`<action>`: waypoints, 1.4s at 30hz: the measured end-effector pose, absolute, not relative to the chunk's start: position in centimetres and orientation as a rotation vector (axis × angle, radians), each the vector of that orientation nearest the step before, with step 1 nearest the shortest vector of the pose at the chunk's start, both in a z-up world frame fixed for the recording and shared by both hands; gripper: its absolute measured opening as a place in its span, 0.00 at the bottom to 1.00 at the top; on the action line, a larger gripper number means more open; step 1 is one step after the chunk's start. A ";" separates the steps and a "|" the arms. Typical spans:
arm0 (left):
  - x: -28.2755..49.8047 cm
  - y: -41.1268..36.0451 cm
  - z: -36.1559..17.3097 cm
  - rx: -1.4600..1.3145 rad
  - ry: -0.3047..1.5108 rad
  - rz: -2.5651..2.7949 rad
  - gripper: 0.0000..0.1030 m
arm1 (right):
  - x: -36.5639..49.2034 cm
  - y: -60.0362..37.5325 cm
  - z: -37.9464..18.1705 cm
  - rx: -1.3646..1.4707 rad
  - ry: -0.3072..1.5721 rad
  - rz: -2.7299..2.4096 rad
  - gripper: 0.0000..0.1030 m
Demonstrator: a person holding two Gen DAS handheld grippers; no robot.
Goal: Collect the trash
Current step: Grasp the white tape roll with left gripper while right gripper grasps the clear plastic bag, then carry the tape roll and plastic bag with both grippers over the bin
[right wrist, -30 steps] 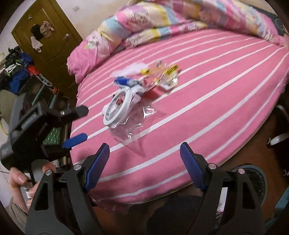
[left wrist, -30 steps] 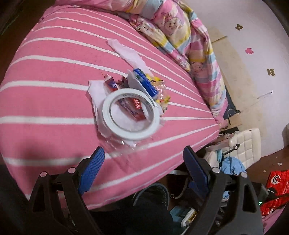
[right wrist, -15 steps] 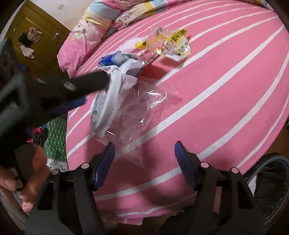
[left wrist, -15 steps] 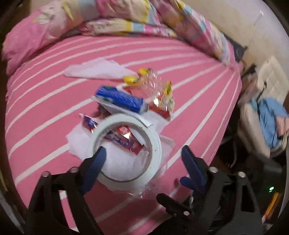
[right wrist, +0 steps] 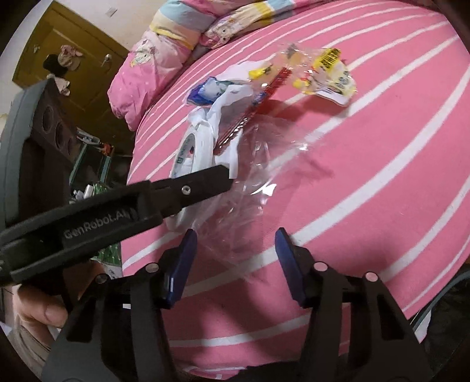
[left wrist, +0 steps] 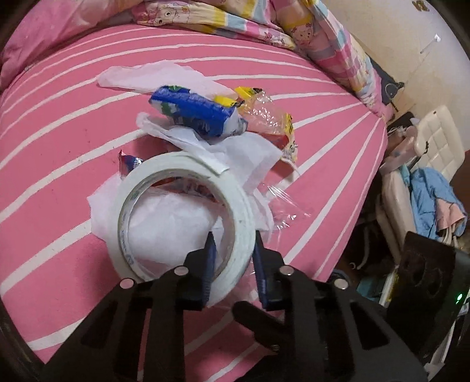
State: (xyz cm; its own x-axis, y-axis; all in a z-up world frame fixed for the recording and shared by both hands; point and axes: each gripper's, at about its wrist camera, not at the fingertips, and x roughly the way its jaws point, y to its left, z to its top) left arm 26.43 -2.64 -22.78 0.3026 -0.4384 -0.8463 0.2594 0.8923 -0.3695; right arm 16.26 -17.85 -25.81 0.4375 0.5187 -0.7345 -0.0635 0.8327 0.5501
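A pile of trash lies on the pink striped bed [left wrist: 58, 141]. A white tape roll [left wrist: 188, 182] sits tilted on white tissue [left wrist: 164, 226]. My left gripper [left wrist: 233, 264] is shut on the roll's near rim, one finger inside the ring and one outside. Behind it lie a blue wrapper [left wrist: 196, 111], a red wrapper and a yellow-printed clear bag [left wrist: 273, 117]. In the right wrist view the tape roll [right wrist: 195, 147] is gripped by the left gripper's fingers [right wrist: 202, 185]. My right gripper [right wrist: 235, 258] is open, its pads either side of a clear plastic film [right wrist: 249, 188].
A bunched pink cartoon quilt [left wrist: 264, 23] lies at the bed's far end. A white chair with blue clothes [left wrist: 431, 182] stands beside the bed. A brown door [right wrist: 58, 58] and cluttered floor items [right wrist: 91, 182] are left of the bed.
My left gripper moved in and closed on the tape roll's rim, tilting it up. My right gripper moved closer to the clear film and narrowed a little, still open.
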 end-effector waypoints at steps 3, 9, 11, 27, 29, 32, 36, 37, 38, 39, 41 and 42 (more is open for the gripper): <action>26.4 -2.6 -22.4 -0.169 1.166 -0.463 0.18 | 16.5 -17.3 -25.7 0.465 1.061 0.378 0.35; 26.1 -1.5 -21.0 -0.224 1.133 -0.475 0.15 | 16.1 -17.8 -24.7 0.444 1.024 0.342 0.22; 26.2 -0.8 -20.2 -0.274 1.116 -0.480 0.15 | 16.0 -18.4 -24.1 0.447 1.007 0.320 0.20; 25.0 1.1 -13.2 -0.607 1.007 -0.585 0.15 | 14.8 -22.6 -16.8 0.412 0.834 0.222 0.15; 24.7 1.2 -12.5 -0.638 1.000 -0.592 0.15 | 14.5 -22.9 -16.3 0.419 0.823 0.223 0.15; 24.3 1.3 -11.8 -0.655 0.988 -0.587 0.15 | 14.0 -23.1 -15.4 0.417 0.810 0.224 0.15; 23.6 1.7 -10.9 -0.690 0.970 -0.588 0.15 | 13.0 -23.8 -14.4 0.425 0.790 0.223 0.15; 23.5 1.8 -10.8 -0.693 0.967 -0.584 0.15 | 12.8 -23.9 -14.3 0.427 0.787 0.223 0.15; 23.4 1.9 -10.6 -0.699 0.966 -0.579 0.15 | 12.6 -24.1 -14.1 0.430 0.783 0.222 0.15; 23.2 1.9 -10.5 -0.705 0.966 -0.577 0.15 | 12.5 -24.2 -13.9 0.432 0.780 0.223 0.15; 23.1 1.8 -10.1 -0.704 0.965 -0.576 0.15 | 12.0 -24.7 -13.3 0.438 0.767 0.223 0.15; 23.0 1.6 -9.7 -0.703 0.962 -0.582 0.15 | 11.7 -24.9 -13.0 0.440 0.760 0.223 0.15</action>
